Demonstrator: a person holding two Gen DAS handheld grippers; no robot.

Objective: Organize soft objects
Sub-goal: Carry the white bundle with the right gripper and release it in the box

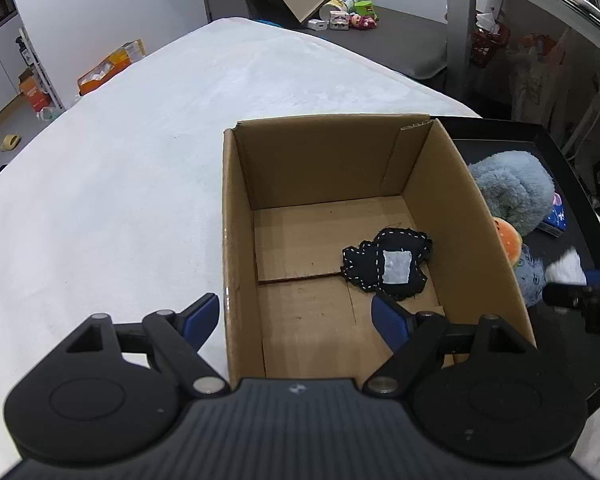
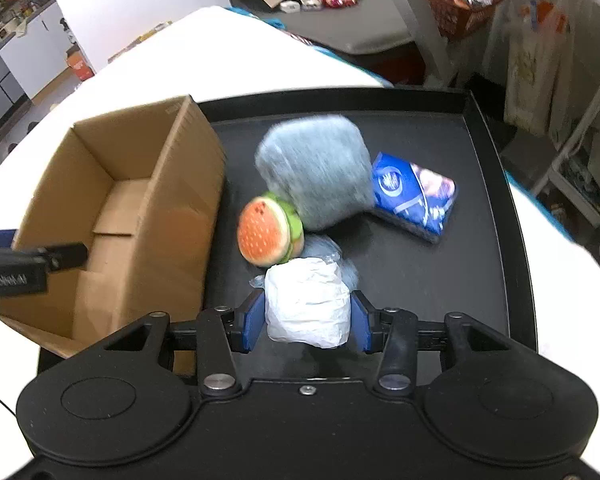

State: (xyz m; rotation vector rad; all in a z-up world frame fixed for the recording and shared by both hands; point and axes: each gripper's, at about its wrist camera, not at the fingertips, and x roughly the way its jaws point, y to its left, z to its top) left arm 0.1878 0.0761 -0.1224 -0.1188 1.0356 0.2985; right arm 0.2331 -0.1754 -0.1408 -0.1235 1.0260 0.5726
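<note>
A cardboard box [image 1: 236, 208] stands open on the white table; it also shows in the right wrist view [image 2: 172, 208]. A black stitched fabric toy [image 1: 388, 264] lies inside it. My left gripper [image 1: 296, 316] is open and empty, straddling the box's near left wall. My right gripper [image 2: 306, 320] is shut on a white plastic-wrapped bundle [image 2: 308, 304] over the black tray [image 2: 480, 248]. On the tray lie a burger plush [image 2: 268, 232], a grey fluffy plush [image 2: 316, 168] and a blue tissue pack [image 2: 414, 196].
The white table [image 1: 120, 160] stretches left of the box. The black tray [image 1: 556, 148] sits right of the box. A dark bench with small toys [image 1: 344, 20] and shelving stand beyond the table.
</note>
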